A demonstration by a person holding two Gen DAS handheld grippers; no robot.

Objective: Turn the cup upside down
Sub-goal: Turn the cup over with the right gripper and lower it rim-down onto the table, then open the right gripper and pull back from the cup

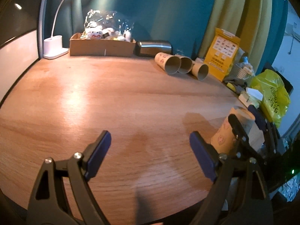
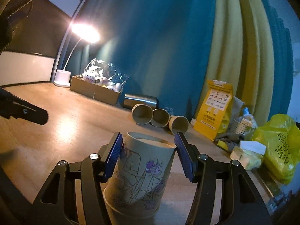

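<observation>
A paper cup (image 2: 142, 170) with a purple cartoon drawing stands between the blue pads of my right gripper (image 2: 148, 155), on top of a second cup (image 2: 129, 214) under it. The left pad touches the cup; a small gap shows at the right pad. In the left wrist view the same cup (image 1: 226, 133) stands at the table's right edge inside the right gripper's fingers (image 1: 237, 125). My left gripper (image 1: 150, 150) is open and empty above the wooden table (image 1: 112, 97).
Three paper cups (image 1: 180, 63) lie on their sides at the back right, next to a steel tumbler (image 1: 153, 47). A cardboard box (image 1: 102, 46) with plush toys and a white lamp (image 1: 54, 46) stand at the back. A yellow carton (image 1: 223, 53) and yellow bag (image 1: 271, 93) crowd the right edge.
</observation>
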